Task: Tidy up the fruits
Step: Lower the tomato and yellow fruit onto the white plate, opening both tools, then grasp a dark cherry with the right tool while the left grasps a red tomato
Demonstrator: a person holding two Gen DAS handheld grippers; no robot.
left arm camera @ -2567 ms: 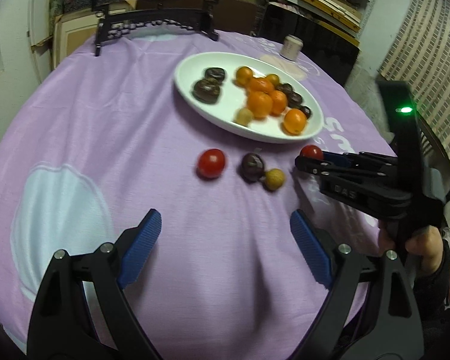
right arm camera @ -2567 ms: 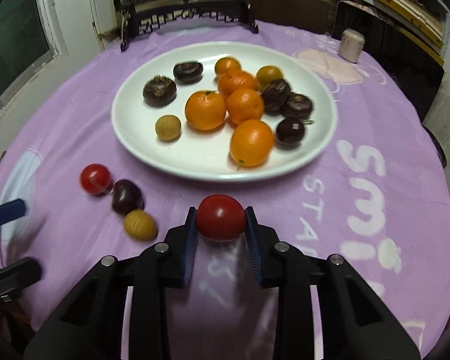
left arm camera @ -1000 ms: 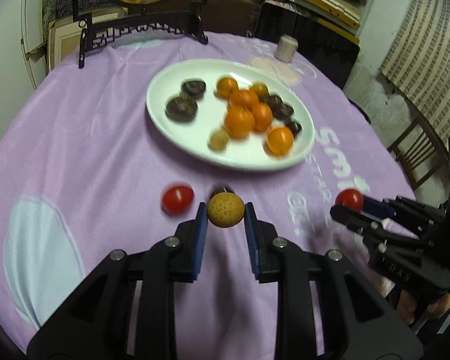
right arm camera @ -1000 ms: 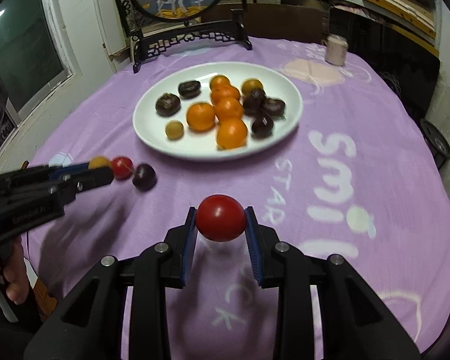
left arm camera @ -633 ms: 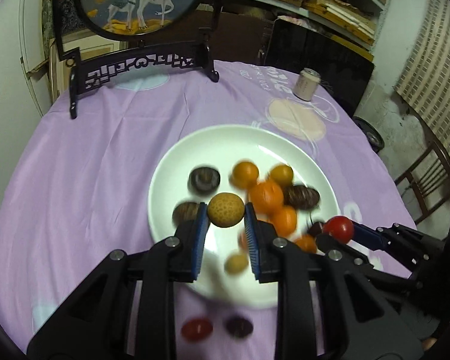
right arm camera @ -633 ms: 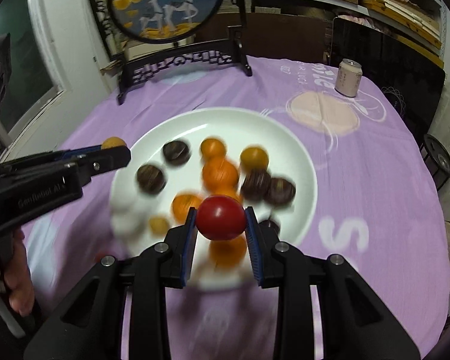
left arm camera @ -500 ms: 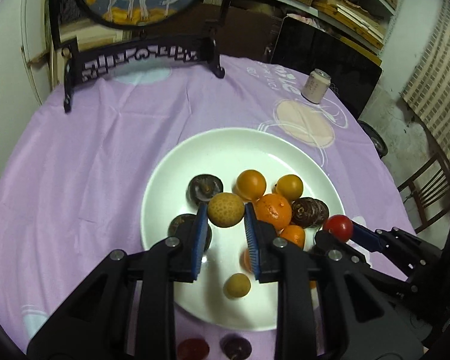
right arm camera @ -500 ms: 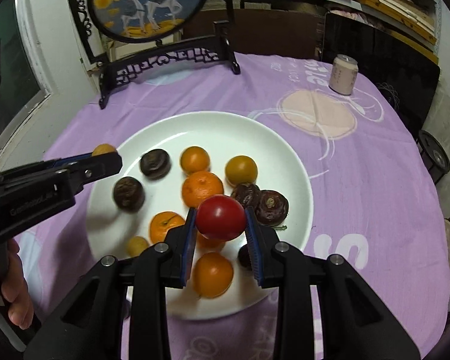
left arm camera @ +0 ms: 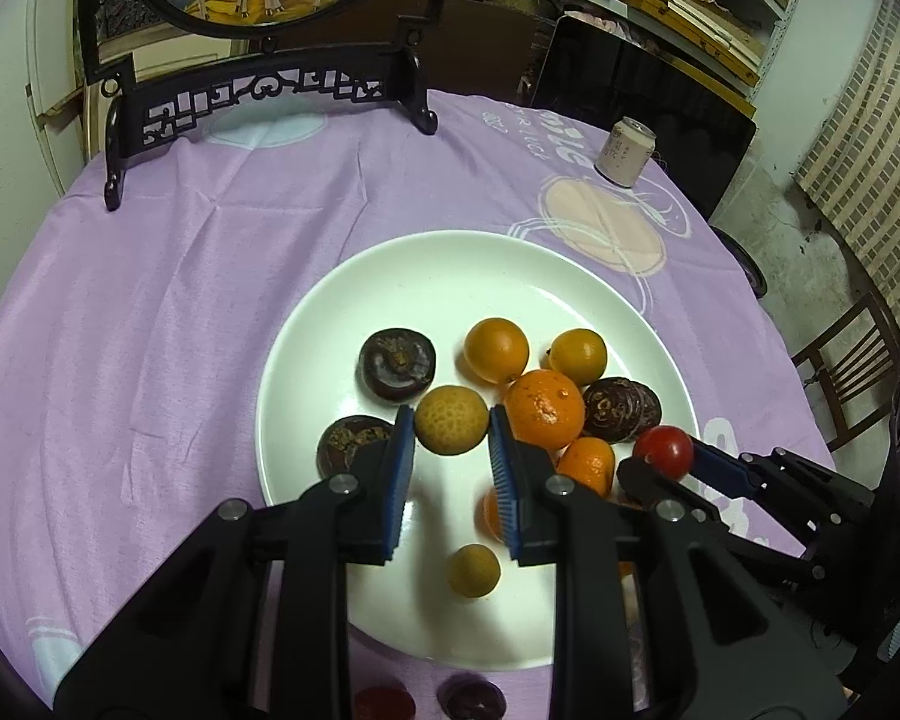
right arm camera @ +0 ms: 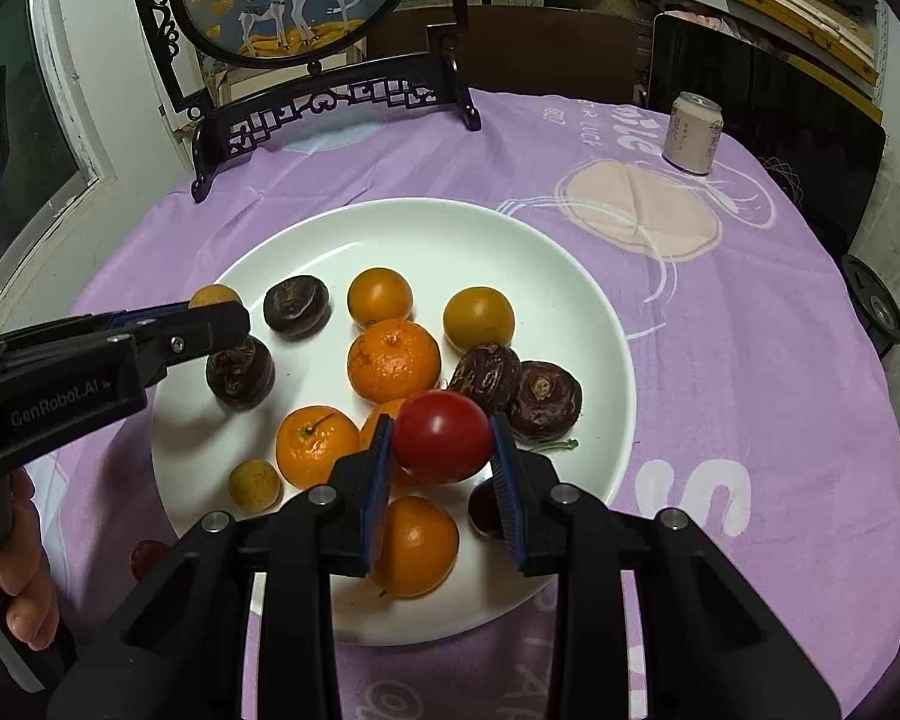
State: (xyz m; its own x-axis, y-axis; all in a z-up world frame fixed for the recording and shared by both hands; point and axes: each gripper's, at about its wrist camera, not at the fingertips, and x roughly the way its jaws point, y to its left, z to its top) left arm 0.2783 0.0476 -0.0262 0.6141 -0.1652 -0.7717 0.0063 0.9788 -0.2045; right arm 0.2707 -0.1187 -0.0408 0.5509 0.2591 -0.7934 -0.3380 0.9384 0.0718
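Note:
A white plate [left arm camera: 450, 252] [right arm camera: 426, 222] on the purple cloth holds oranges [right arm camera: 393, 360], dark brown fruits [right arm camera: 543, 399] and a small yellow fruit [right arm camera: 254, 483]. My left gripper [left arm camera: 452, 420] is shut on a rough yellow fruit [left arm camera: 452, 427] above the plate's left part; its tip [right arm camera: 222, 315] shows in the right wrist view with that fruit [right arm camera: 213, 295]. My right gripper [right arm camera: 441, 450] has a red tomato [right arm camera: 441, 437] [left arm camera: 663, 450] between its pads above the plate's near right part. Its jaws are opening, and the pads still touch the tomato.
A red fruit [left arm camera: 384, 702] and a dark fruit [left arm camera: 471, 699] lie on the cloth just in front of the plate. A drink can [right arm camera: 693, 132] stands at the far right, and a carved black screen stand [right arm camera: 330, 96] at the back. A person's hand [right arm camera: 24, 588] holds the left gripper.
Both grippers carried their fruits forward from above the bare cloth to above the plate, then held still. The right jaws stand slightly wider around the tomato.

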